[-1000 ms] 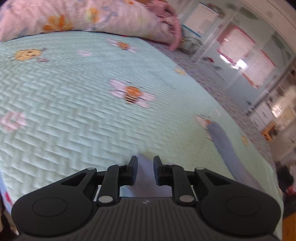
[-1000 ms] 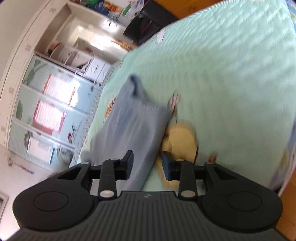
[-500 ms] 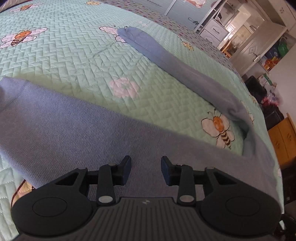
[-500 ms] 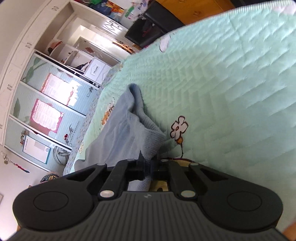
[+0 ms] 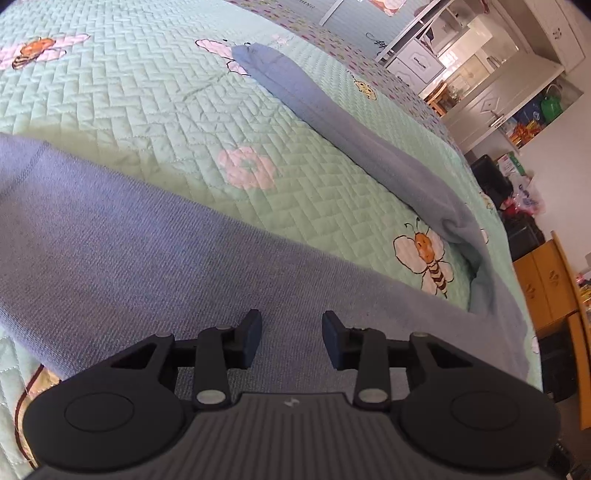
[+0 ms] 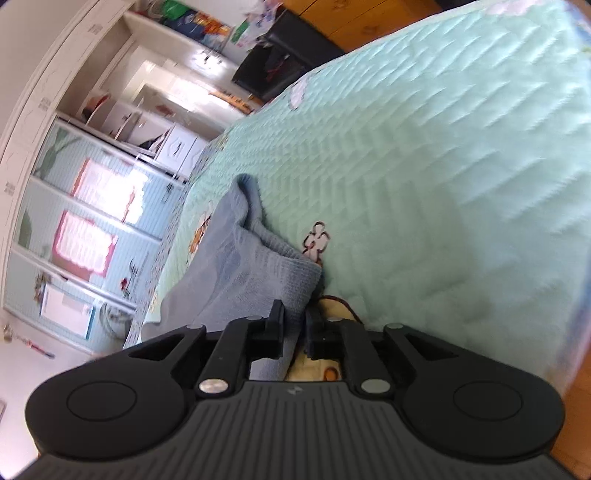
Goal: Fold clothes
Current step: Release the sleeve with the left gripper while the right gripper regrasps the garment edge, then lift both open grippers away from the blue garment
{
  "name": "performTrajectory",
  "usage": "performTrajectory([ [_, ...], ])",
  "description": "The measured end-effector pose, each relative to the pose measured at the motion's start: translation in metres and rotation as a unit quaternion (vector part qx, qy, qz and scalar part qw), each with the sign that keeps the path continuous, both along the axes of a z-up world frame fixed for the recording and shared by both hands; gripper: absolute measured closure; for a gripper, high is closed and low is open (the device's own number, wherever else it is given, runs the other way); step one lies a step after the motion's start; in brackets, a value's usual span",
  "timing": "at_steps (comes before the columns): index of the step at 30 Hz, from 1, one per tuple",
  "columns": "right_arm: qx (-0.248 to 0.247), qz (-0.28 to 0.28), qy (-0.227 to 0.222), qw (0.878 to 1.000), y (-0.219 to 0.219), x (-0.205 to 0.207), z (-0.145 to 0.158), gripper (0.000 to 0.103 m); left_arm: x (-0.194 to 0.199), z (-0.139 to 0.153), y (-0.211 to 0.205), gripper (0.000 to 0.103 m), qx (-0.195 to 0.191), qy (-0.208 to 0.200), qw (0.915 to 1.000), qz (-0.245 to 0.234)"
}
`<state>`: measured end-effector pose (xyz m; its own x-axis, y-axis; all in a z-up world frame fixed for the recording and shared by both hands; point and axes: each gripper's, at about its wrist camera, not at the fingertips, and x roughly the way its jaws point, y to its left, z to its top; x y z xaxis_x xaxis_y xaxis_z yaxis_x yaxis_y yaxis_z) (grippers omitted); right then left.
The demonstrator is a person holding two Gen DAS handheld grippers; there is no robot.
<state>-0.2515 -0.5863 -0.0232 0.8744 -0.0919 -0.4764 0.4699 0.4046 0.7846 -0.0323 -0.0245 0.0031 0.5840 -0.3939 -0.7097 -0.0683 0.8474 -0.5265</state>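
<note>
Your left claw hovers low over the broad body of the blue knit garment, its jaws spread wide with only fabric showing between them and nothing gripped. That garment lies flat on the mint-green quilted bedspread, and one long sleeve runs away from you across the quilt toward the far edge of the bed, passing beside a printed bee and a pink flower. Your right claw has its jaws drawn nearly together, with a ribbed edge of the same blue garment pinched in the narrow gap between them. From there the cloth bunches and folds back along the bedspread, just beside a small printed flower. Past the bed's edge you can see white cabinets and a wooden floor, though the right view is somewhat blurred.
</note>
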Motion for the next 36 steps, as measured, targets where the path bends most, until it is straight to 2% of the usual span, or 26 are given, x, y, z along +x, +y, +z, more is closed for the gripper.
performTrajectory([
  [2, -0.022, -0.024, 0.016, 0.999, 0.007, -0.007, 0.011, 0.085, 0.001, 0.000, 0.004, 0.064, -0.011, 0.004, 0.9999, -0.001],
  [4, -0.077, -0.044, 0.037, 0.995, 0.019, -0.004, 0.028, 0.073, 0.002, 0.001, 0.008, 0.064, -0.023, 0.011, 0.9997, 0.001],
  [6, -0.135, -0.048, 0.050, 0.988, 0.036, 0.007, 0.045, 0.054, 0.003, 0.004, 0.012, 0.063, -0.028, 0.013, 0.9995, -0.001],
  [9, -0.167, 0.043, 0.014, 0.985, 0.074, 0.054, 0.061, 0.042, 0.004, 0.014, 0.016, 0.059, -0.016, -0.003, 0.9999, -0.004],
  [11, -0.187, 0.104, -0.011, 0.977, 0.100, 0.085, 0.071, 0.040, 0.008, 0.020, 0.021, 0.058, -0.022, -0.014, 0.9997, 0.003],
  [14, -0.210, 0.192, -0.045, 0.958, 0.139, 0.130, 0.083, 0.040, 0.022, 0.028, 0.032, 0.057, -0.036, -0.019, 0.9988, 0.028],
  [15, -0.204, 0.217, -0.049, 0.953, 0.154, 0.141, 0.078, 0.040, 0.027, 0.031, 0.035, 0.056, -0.037, -0.021, 0.9985, 0.035],
  [17, -0.192, 0.266, -0.056, 0.943, 0.182, 0.162, 0.068, 0.041, 0.037, 0.036, 0.037, 0.047, -0.022, -0.027, 0.9986, 0.038],
  [21, -0.166, 0.361, -0.070, 0.915, 0.239, 0.205, 0.048, 0.040, 0.051, 0.024, 0.034, 0.045, 0.003, -0.005, 0.9996, 0.028],
  [22, -0.160, 0.385, -0.065, 0.907, 0.250, 0.212, 0.042, 0.040, 0.054, 0.015, 0.034, 0.044, 0.009, 0.009, 0.9997, 0.021],
  [23, -0.159, 0.404, -0.038, 0.900, 0.255, 0.214, 0.031, 0.040, 0.054, 0.004, 0.034, 0.046, 0.014, 0.018, 0.9996, 0.018],
  [24, -0.158, 0.412, -0.012, 0.897, 0.257, 0.212, 0.019, 0.046, 0.051, -0.001, 0.037, 0.046, 0.005, 0.007, 0.9997, 0.023],
  [26, -0.155, 0.404, -0.015, 0.901, 0.241, 0.203, 0.013, 0.059, 0.045, -0.004, 0.042, 0.045, -0.014, -0.006, 0.9994, 0.031],
  [29, -0.183, 0.372, 0.009, 0.910, 0.215, 0.185, 0.029, 0.058, 0.042, 0.001, 0.041, 0.046, -0.001, -0.002, 0.9995, 0.032],
  [31, -0.204, 0.346, 0.021, 0.916, 0.198, 0.166, 0.041, 0.054, 0.038, 0.013, 0.032, 0.045, 0.037, 0.002, 0.9990, 0.023],
  [34, -0.234, 0.321, 0.034, 0.917, 0.175, 0.138, 0.053, 0.042, 0.023, 0.024, 0.015, 0.040, 0.088, 0.004, 0.9961, -0.007],
  [36, -0.251, 0.315, 0.056, 0.913, 0.169, 0.127, 0.050, 0.028, 0.013, 0.020, 0.006, 0.037, 0.119, 0.019, 0.9925, -0.023],
])
